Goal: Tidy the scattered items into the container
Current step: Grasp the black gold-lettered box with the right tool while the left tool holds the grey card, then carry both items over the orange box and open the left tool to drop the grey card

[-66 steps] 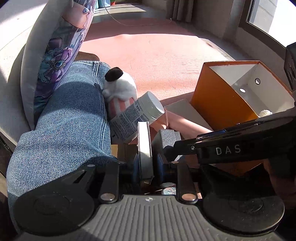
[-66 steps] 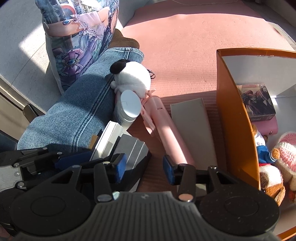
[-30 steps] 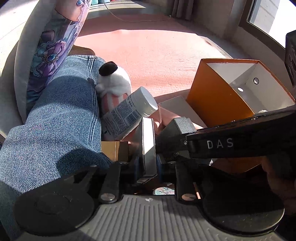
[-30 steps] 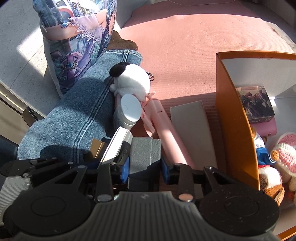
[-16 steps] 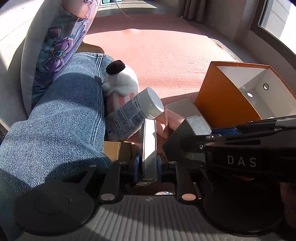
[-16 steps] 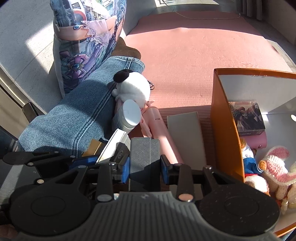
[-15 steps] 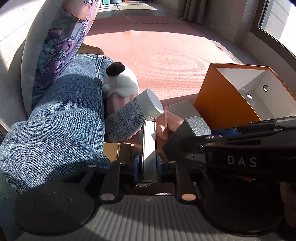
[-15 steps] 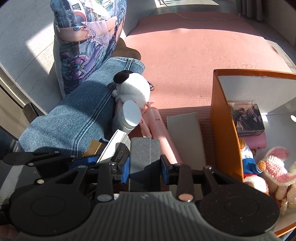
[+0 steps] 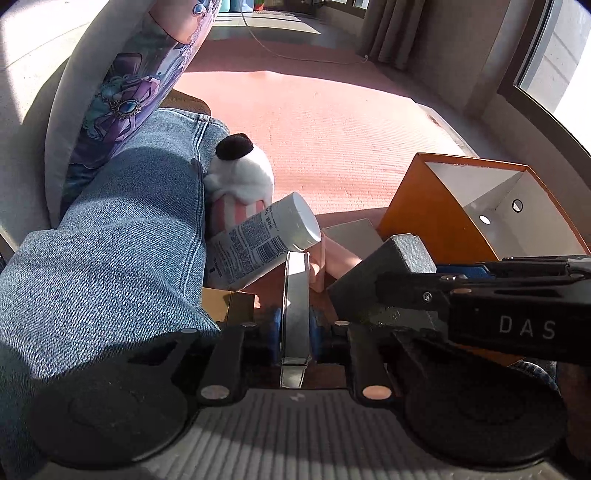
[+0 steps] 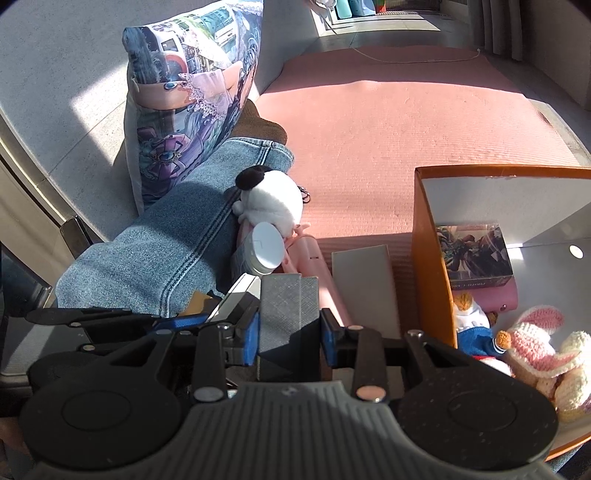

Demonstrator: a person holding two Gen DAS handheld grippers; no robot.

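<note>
A printed cushion leans at the far left, beside a denim-clad leg, on a pink mat; curtains hang far right.

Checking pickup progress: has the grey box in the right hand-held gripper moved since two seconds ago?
Yes. The grey box, then flat beside the orange container, is now clamped in the right hand-held gripper, lifted off the mat.
</note>
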